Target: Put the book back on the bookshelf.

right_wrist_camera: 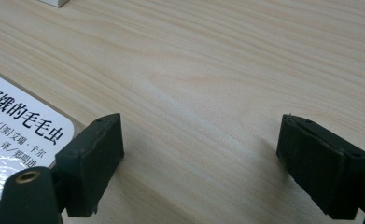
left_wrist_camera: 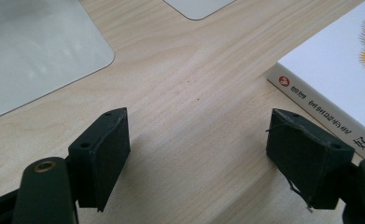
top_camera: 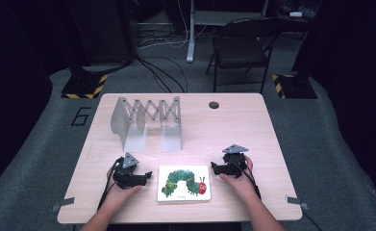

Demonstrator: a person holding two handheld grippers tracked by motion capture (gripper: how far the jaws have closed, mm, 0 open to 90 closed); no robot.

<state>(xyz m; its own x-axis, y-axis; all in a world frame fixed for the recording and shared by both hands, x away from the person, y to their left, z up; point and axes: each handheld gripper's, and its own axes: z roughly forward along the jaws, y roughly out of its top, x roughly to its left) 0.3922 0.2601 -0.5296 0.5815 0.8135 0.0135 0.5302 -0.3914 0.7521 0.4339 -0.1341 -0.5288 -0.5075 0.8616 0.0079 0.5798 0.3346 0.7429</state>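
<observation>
**Both grippers flank the picture book, jaws wide and empty**

The picture book [top_camera: 184,183] lies flat at the near edge of the table [top_camera: 253,130], cover up. The left gripper [top_camera: 148,175] sits just left of it and the right gripper [top_camera: 213,168] just right, each with jaws wide and nothing between them. This looks like the approach before a grasp; next, each needs to close on a book edge. The metal rack [top_camera: 146,122] farther back stands empty.

The high view looks forward and down on the whole table [top_camera: 128,202]. Each gripper view sits low, close behind its own fingers, facing along the tabletop; both catch the book [left_wrist_camera: 339,74] beside one finger.
</observation>
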